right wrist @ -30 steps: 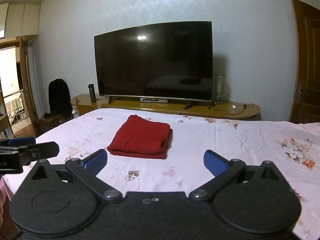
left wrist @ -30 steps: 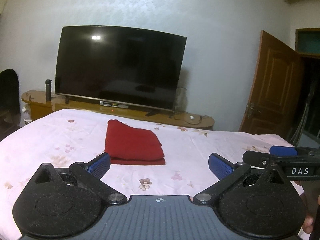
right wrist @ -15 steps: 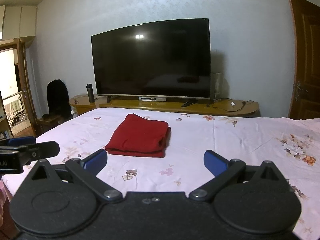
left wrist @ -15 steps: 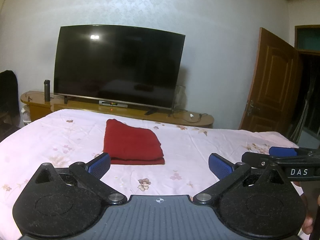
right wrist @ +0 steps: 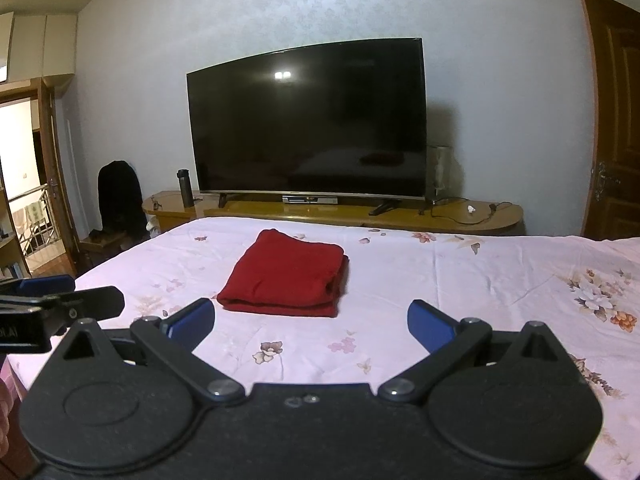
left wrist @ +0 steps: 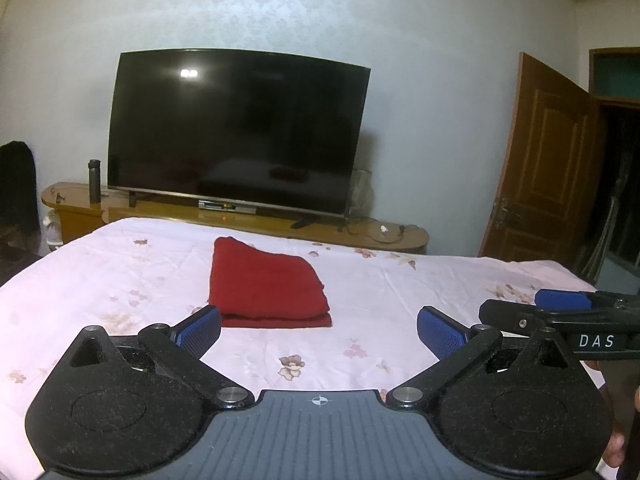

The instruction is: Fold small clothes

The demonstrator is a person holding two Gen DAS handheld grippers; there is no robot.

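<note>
A bed (left wrist: 120, 272) with a pink flowered sheet is filling the lower half of both views. Beyond its far edge, a wooden cabinet (right wrist: 400, 216) is standing against a pale patterned wall and carrying a large dark television (left wrist: 240, 128), a dark flask (left wrist: 94, 180) at its left end, and some cables (right wrist: 460, 210) toward its right end.

The red garment (left wrist: 266, 284) is lying folded in a flat stack near the middle of the bed, toward the far edge, touching neither tool.

The left gripper (left wrist: 319, 326) is hovering over the near edge with its blue pads spread apart and holding nothing. The right gripper (right wrist: 310, 320) is doing the same beside it, likewise spread apart.

The left wrist view is showing a brown door (left wrist: 540, 176) standing open at the right. Only the right wrist view is showing a lit doorway (right wrist: 24, 184) and a dark chair (right wrist: 120, 200) at the left.

Nothing is lying between the pads and the garment.
</note>
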